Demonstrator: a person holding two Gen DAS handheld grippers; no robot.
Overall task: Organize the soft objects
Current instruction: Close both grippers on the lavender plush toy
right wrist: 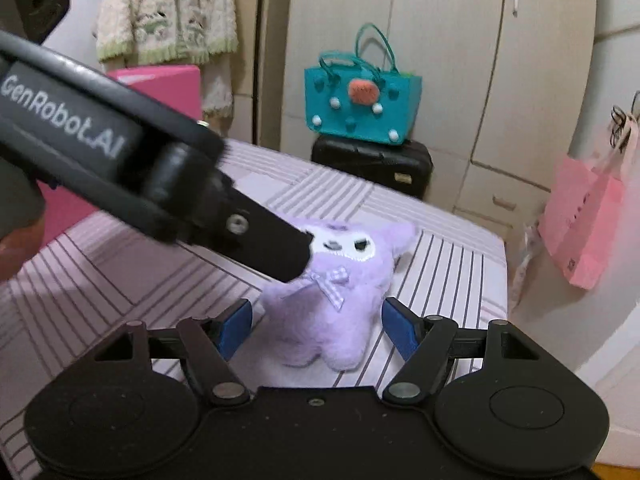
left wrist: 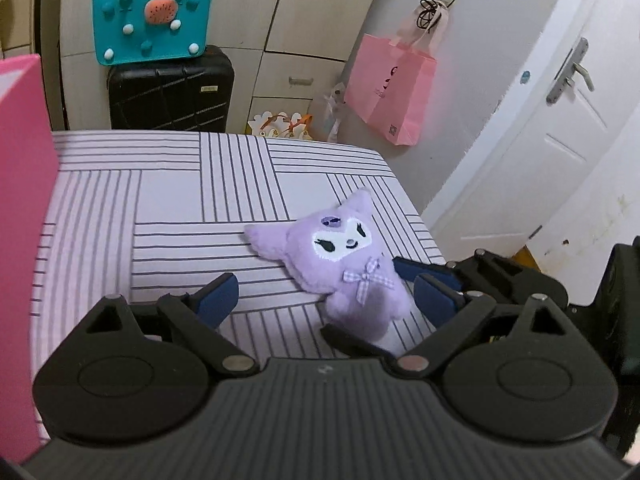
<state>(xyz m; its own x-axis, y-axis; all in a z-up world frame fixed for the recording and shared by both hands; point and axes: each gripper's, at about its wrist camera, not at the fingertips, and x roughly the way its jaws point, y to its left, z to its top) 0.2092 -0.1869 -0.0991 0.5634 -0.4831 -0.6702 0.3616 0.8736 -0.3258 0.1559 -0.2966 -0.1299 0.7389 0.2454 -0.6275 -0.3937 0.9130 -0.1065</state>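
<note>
A purple plush [left wrist: 352,256] lies face up on the striped bed [left wrist: 160,208], near its far right corner. The left tongs [left wrist: 328,300] are spread, one pad on each side of the plush, not pressing it. The right tongs [right wrist: 316,328] are also spread around its lower body, pads clear of the fur. A pink box [left wrist: 20,220] stands at the bed's left edge.
</note>
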